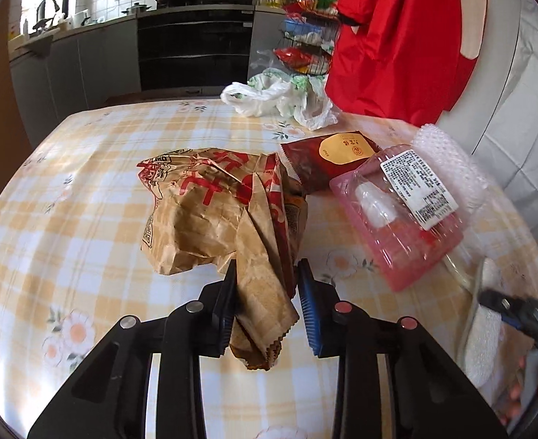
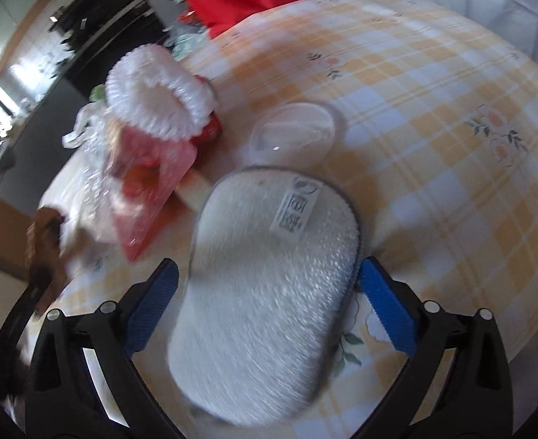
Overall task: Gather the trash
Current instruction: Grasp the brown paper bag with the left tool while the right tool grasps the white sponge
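In the left wrist view a crumpled brown paper bag with red print lies on the checked tablecloth. My left gripper is around the bag's twisted end; the left pad touches the paper, the right pad stands a little off it. Beside the bag lie a dark red snack wrapper, a pink plastic tray with a label, and bubble wrap. In the right wrist view my right gripper is open, its blue pads astride a white oval sponge pad. The right gripper also shows in the left wrist view.
A clear round plastic lid lies beyond the pad. White plastic bags sit at the table's far edge, a red cloth hangs behind. Kitchen counters and an oven stand beyond the table. The right wrist view is motion-blurred.
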Available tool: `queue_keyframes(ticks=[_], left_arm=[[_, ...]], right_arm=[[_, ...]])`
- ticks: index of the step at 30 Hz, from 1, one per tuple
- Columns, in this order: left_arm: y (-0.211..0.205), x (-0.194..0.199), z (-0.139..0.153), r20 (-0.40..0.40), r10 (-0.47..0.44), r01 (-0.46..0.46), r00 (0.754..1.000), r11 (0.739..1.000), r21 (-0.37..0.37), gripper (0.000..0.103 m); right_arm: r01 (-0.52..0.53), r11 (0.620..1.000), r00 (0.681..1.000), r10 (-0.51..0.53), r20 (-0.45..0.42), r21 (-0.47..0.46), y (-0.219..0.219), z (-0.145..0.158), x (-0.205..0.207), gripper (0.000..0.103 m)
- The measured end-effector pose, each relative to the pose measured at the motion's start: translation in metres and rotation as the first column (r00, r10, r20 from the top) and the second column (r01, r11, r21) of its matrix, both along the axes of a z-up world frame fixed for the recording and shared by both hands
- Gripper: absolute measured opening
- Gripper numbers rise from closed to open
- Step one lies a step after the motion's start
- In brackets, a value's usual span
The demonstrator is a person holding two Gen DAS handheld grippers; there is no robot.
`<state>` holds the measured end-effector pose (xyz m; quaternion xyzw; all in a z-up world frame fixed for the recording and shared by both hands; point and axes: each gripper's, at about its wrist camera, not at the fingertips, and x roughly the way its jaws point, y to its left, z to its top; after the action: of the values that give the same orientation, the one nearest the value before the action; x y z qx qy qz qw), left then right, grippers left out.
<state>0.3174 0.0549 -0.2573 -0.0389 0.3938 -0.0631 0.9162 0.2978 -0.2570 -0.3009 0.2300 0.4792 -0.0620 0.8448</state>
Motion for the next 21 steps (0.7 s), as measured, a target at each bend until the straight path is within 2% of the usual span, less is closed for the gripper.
queue_keyframes(ticks=[2, 5, 6, 14, 21], left_arm=[[0.007, -0.01, 0.003, 0.014, 0.008, -0.008, 1.0, 1.0, -0.007, 0.031], [0.018, -0.027, 0.007, 0.028, 0.03, -0.029, 0.999, 0.999, -0.032, 0.031], [0.021, -0.032, 0.009, 0.031, 0.038, -0.037, 0.999, 0.998, -0.044, 0.031], [0.035, -0.079, 0.033, 0.106, 0.047, -0.038, 0.993, 0.996, -0.084, 0.031], [0.029, -0.131, 0.065, 0.163, 0.014, 0.008, 0.987, 0.991, -0.135, 0.031]], right_arm=[[0.001, 0.998, 1.0, -0.002, -0.017, -0.069, 0.009, -0.002, 0.005, 0.098], [-0.052, 0.98, 0.998, 0.043, -0.05, -0.19, 0.023, -0.006, 0.011, 0.098], [-0.067, 0.976, 0.997, 0.057, -0.05, -0.205, 0.025, -0.006, 0.009, 0.098], [-0.107, 0.985, 0.993, 0.114, 0.043, -0.135, 0.003, 0.002, -0.027, 0.093], [-0.135, 0.984, 0.969, 0.155, 0.191, -0.113, -0.009, 0.047, -0.073, 0.093]])
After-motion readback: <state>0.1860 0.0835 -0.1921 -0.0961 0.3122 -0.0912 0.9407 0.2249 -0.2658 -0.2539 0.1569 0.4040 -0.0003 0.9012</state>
